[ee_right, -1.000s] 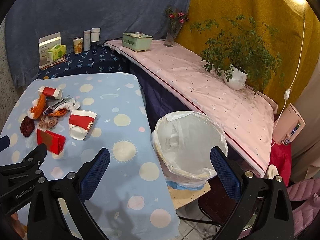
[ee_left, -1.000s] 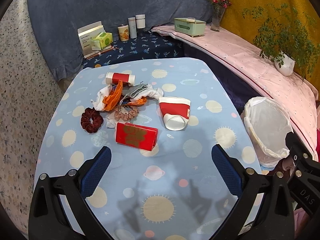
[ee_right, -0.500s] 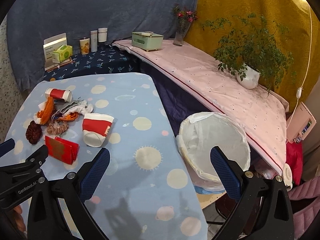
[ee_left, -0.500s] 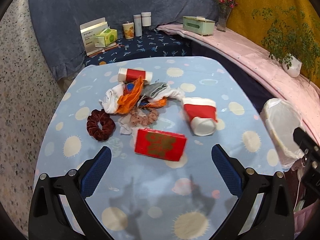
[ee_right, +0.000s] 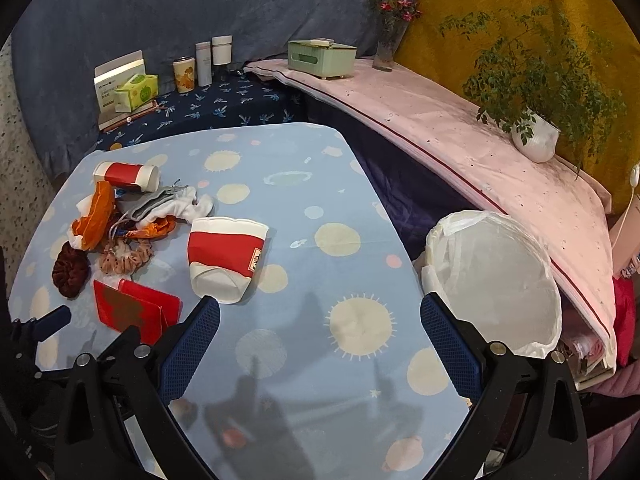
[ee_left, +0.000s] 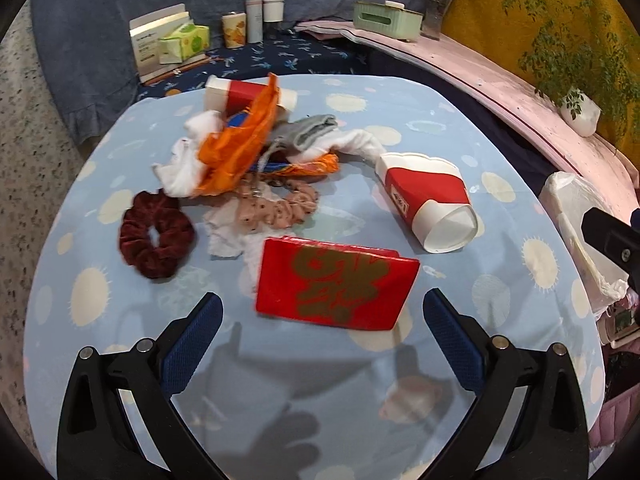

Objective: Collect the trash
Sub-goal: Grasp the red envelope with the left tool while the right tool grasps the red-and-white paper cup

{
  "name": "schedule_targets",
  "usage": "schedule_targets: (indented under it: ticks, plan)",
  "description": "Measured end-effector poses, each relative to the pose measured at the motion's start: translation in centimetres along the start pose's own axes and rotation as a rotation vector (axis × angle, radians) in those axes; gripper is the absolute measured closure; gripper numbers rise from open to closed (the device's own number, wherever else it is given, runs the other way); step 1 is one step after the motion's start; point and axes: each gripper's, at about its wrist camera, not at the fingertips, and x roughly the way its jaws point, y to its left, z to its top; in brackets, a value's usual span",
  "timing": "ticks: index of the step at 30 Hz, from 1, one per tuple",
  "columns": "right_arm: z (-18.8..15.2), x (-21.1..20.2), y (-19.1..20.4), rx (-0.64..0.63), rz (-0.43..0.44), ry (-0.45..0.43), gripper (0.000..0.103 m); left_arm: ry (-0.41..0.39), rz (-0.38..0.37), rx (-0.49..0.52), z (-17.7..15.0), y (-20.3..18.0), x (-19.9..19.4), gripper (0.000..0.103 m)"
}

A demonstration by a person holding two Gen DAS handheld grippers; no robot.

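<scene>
A flat red packet with gold print [ee_left: 336, 284] lies on the blue table just beyond my open, empty left gripper [ee_left: 322, 332]; it also shows in the right wrist view [ee_right: 132, 312]. A crushed red-and-white paper cup [ee_left: 430, 200] [ee_right: 224, 256] lies right of it, and a second cup [ee_left: 248, 94] [ee_right: 126, 174] at the far side. An orange wrapper [ee_left: 240, 144], white tissues, a grey cloth and two scrunchies [ee_left: 156, 234] are piled between. My right gripper [ee_right: 320, 334] is open and empty over the table's right part. A white-lined bin [ee_right: 496, 276] stands off the right edge.
A dark shelf behind the table holds a tissue pack [ee_right: 136, 92], a booklet and several bottles [ee_right: 204, 62]. A pink-covered ledge [ee_right: 460, 148] runs along the right with a green box [ee_right: 320, 58], a flower vase and a potted plant [ee_right: 536, 136].
My left gripper has moved forward and down toward the red packet, which now looks much larger. My right gripper has swung left over the table, so the bin sits further right in its view.
</scene>
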Motion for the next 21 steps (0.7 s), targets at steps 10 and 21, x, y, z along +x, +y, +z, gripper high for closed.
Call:
schedule_targets:
  ticks: [10, 21]
  plan:
    - [0.6, 2.2, 0.9, -0.004, 0.011, 0.039, 0.007, 0.041, -0.044, 0.006, 0.3, 0.0, 3.6, 0.007]
    - [1.8, 5.4, 3.2, 0.015, 0.103, 0.089, 0.007, 0.044, -0.081, 0.009, 0.6, 0.3, 3.5, 0.014]
